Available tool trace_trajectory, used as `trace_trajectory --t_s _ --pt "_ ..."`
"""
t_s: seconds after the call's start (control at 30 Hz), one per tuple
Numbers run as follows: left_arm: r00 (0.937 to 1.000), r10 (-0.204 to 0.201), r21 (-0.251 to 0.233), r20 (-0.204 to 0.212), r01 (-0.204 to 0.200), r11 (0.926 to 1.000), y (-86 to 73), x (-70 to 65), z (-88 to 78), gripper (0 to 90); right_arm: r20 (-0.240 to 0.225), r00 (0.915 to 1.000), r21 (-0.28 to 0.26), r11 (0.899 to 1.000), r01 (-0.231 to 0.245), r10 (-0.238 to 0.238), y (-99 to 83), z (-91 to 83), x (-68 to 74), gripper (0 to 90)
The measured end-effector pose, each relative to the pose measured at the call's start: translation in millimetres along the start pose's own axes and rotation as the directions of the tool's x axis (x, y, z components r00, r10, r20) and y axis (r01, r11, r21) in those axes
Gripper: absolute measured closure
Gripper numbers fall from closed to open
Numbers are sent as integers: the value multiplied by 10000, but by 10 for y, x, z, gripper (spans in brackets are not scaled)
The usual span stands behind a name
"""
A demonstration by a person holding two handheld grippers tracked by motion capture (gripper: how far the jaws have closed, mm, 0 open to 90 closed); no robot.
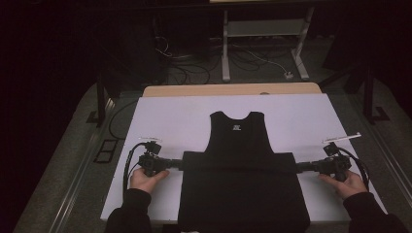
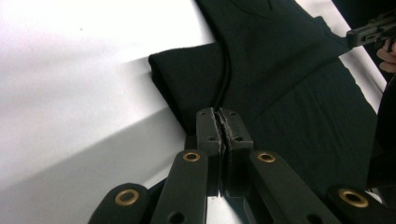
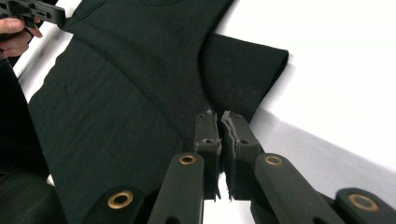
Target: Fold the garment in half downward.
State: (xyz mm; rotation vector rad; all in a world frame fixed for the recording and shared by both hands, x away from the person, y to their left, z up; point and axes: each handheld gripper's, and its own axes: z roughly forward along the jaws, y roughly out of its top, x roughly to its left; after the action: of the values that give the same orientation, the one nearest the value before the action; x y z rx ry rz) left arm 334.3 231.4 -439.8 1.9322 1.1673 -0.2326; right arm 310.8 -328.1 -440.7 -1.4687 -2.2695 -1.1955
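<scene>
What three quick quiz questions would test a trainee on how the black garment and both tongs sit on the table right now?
1. True or false: the black T-shirt lies with its neck end toward the far edge of the white table top.
2. Multiple choice: the left tongs are A) wide open above the cloth, B) shut at the shirt's sleeve edge, C) resting on bare table far from the shirt.
3. Short answer: which part of the shirt do the right tongs meet?

Key: 1 true. 2 B. 3 The sleeve on the person's right side, where it folds over the body; the jaws stand closed there, though cloth pinched between them cannot be made out.
</scene>
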Motion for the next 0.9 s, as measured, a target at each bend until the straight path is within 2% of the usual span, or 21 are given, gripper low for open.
trace_trajectory --t_s 0.37,0.53,0.7,0.8,0.9 --pt "10000 74 96 -54 -73 9999 -14 -18 -12 869 27 10000 20 10000 87 -87 -16 -10 33 836" --pt "10000 -12 193 -52 13 9998 -19 -14 10 867 47 10000 124 9999 74 -75 -25 2 41 834" --pt "9999 -43 166 -154 46 9999 -16 -4 16 859 226 9997 129 9999 92 -95 -29 16 52 808" --pt "9992 -22 151 -393 28 9999 -13 6 10 826 485 9988 20 10000 22 -23 -30 -2 55 767" --pt "9979 -68 -63 -639 64 10000 -7 12 -16 721 526 9986 -191 9998 98 -88 -29 -24 62 709"
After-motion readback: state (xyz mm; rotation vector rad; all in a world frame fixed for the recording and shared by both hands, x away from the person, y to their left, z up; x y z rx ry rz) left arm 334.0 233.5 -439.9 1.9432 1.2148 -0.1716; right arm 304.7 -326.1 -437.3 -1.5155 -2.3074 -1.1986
